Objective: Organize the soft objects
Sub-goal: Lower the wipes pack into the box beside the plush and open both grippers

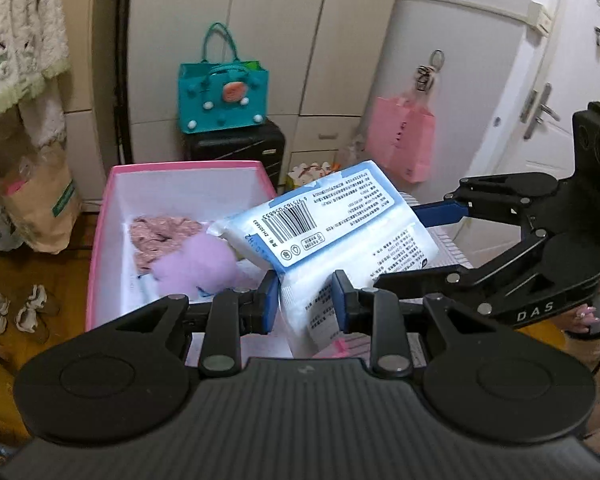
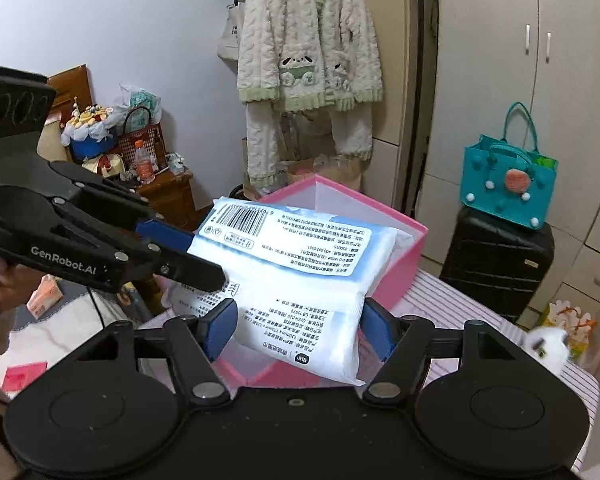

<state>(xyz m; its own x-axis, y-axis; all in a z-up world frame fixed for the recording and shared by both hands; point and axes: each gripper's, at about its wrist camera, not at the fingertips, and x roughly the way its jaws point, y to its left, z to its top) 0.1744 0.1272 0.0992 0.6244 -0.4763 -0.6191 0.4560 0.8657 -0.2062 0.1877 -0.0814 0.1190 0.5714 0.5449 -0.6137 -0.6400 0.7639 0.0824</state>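
Basically the tissue pack (image 1: 332, 236) was mid-drop: soft white-and-blue plastic w/ barcode side up, sagging, hanging tilted over the pink box (image 1: 100, 240), above its near right corner. My left claw (image 1: 306, 300) pinched narrow on the pack's lower edge; my right claw (image 2: 300, 330) stood wide round the other end, pads apparently off it. Next, I judged, needed lowering it in beside the purple plush (image 1: 196, 264) & pink cloth (image 1: 160, 236), then letting go w/ the left.
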